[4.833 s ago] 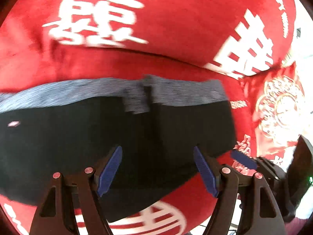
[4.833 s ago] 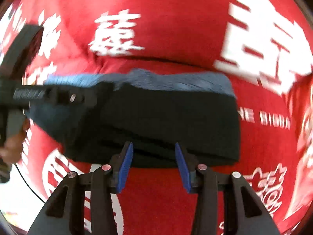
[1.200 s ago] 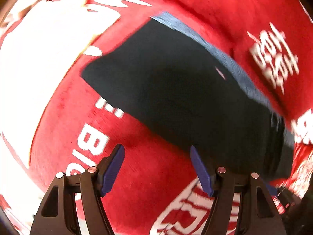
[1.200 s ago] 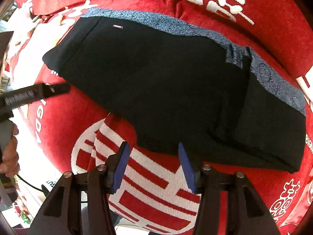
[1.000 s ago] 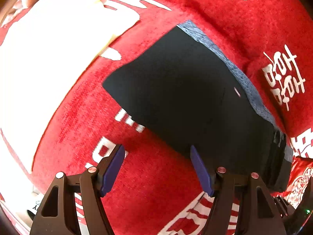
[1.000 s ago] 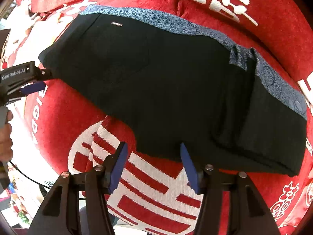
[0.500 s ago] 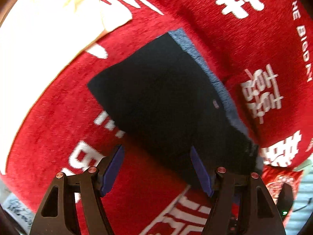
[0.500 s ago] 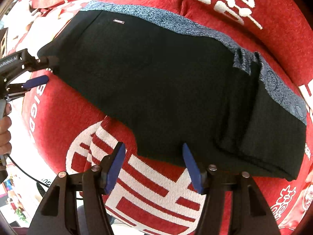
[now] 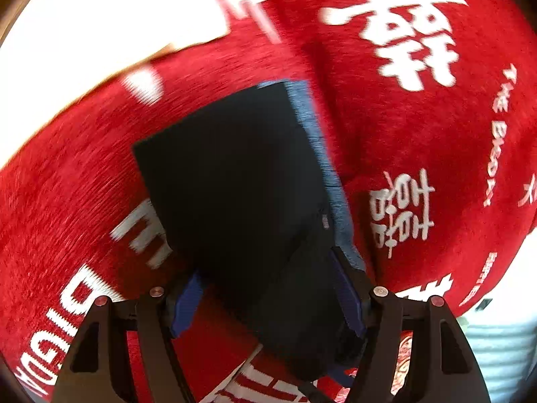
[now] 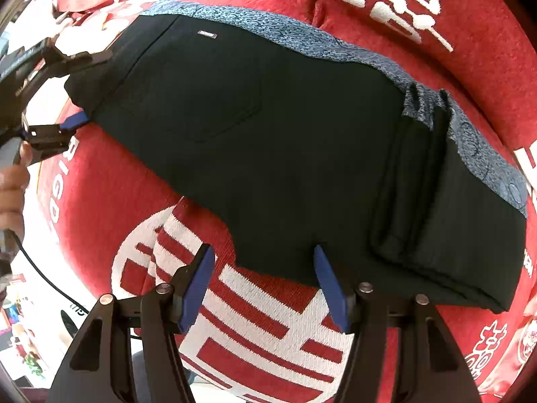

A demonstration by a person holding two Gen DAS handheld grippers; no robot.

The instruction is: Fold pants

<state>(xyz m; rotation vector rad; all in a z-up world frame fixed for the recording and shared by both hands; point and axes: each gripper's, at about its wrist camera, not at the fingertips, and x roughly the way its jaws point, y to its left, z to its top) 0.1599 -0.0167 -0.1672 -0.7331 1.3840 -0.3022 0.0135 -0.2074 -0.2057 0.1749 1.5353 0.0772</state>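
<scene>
The black pants (image 10: 268,141) lie partly folded on the red blanket, their blue-grey waistband (image 10: 302,37) along the far edge and folded legs stacked at the right (image 10: 436,208). My right gripper (image 10: 265,275) is open just in front of the near hem, touching nothing. My left gripper (image 9: 265,292) is open with its jaws astride the left end of the pants (image 9: 241,184); it also shows in the right wrist view (image 10: 75,87), one finger above the cloth, one below.
A red blanket with white characters (image 10: 100,208) covers the surface under the pants. A white area (image 9: 84,33) lies beyond the blanket's far left edge. A hand and cable (image 10: 13,181) are at the left of the right wrist view.
My left gripper has moved in onto the left end of the pants, so the cloth now sits between its open fingers. My right gripper has barely moved.
</scene>
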